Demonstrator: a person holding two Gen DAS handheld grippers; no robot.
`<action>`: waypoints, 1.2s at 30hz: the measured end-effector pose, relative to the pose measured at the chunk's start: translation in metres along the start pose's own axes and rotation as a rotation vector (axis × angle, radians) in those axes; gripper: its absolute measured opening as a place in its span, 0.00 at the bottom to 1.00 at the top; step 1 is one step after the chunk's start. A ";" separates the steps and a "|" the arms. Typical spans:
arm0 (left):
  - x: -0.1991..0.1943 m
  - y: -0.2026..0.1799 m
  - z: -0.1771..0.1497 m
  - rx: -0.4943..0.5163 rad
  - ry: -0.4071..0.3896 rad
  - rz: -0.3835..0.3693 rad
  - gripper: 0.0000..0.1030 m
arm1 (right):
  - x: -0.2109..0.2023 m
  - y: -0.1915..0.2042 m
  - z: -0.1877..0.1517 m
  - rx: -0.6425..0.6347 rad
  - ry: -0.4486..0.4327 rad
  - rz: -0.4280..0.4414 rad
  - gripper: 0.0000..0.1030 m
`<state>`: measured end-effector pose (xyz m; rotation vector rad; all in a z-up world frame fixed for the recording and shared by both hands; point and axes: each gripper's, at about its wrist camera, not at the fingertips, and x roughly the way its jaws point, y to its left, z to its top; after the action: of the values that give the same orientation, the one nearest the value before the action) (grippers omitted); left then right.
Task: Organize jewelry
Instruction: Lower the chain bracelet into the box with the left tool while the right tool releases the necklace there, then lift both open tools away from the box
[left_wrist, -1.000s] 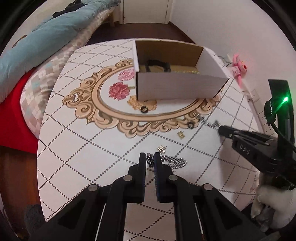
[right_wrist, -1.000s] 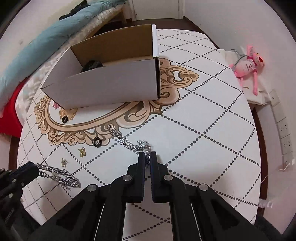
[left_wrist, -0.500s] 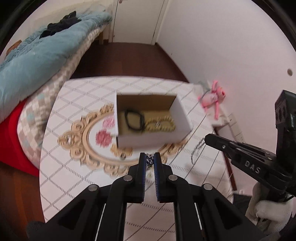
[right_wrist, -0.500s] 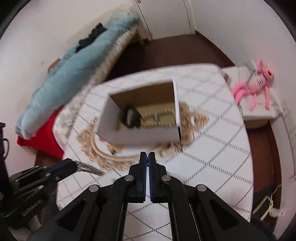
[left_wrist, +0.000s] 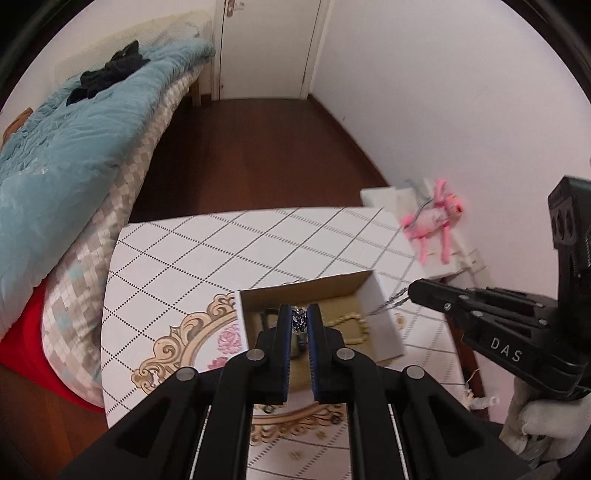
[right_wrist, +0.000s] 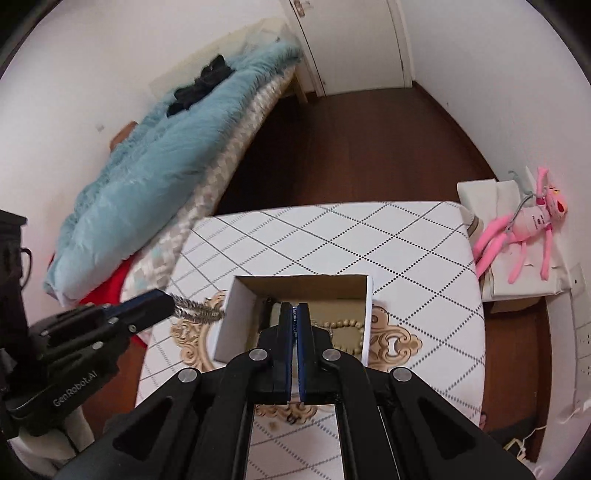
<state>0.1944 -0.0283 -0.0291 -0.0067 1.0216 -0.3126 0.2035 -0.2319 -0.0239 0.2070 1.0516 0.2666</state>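
Both tools are clenched on chains above the open cardboard box (right_wrist: 295, 291) on the bench: left tool (left_wrist: 299, 319) grips a thick silver chain (right_wrist: 197, 307), right tool (right_wrist: 294, 320) a thin one (left_wrist: 389, 301); risk: dangling tails snag the box rim or drop outside on release.

Left claw (left_wrist: 300, 317) hides the box (left_wrist: 384, 325) floor behind it; small pieces on the table (left_wrist: 177, 266) below it are too blurred to identify.
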 end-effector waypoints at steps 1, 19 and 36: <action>0.008 0.002 0.001 0.003 0.019 0.007 0.05 | 0.009 -0.001 0.002 -0.002 0.014 -0.004 0.02; 0.061 0.025 -0.005 -0.059 0.180 0.179 0.31 | 0.102 -0.009 0.030 -0.055 0.191 -0.171 0.13; 0.063 0.035 -0.056 -0.112 0.125 0.290 1.00 | 0.059 -0.021 -0.047 -0.050 0.088 -0.389 1.00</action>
<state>0.1869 -0.0038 -0.1168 0.0603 1.1470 0.0092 0.1926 -0.2310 -0.1016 -0.0566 1.1467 -0.0504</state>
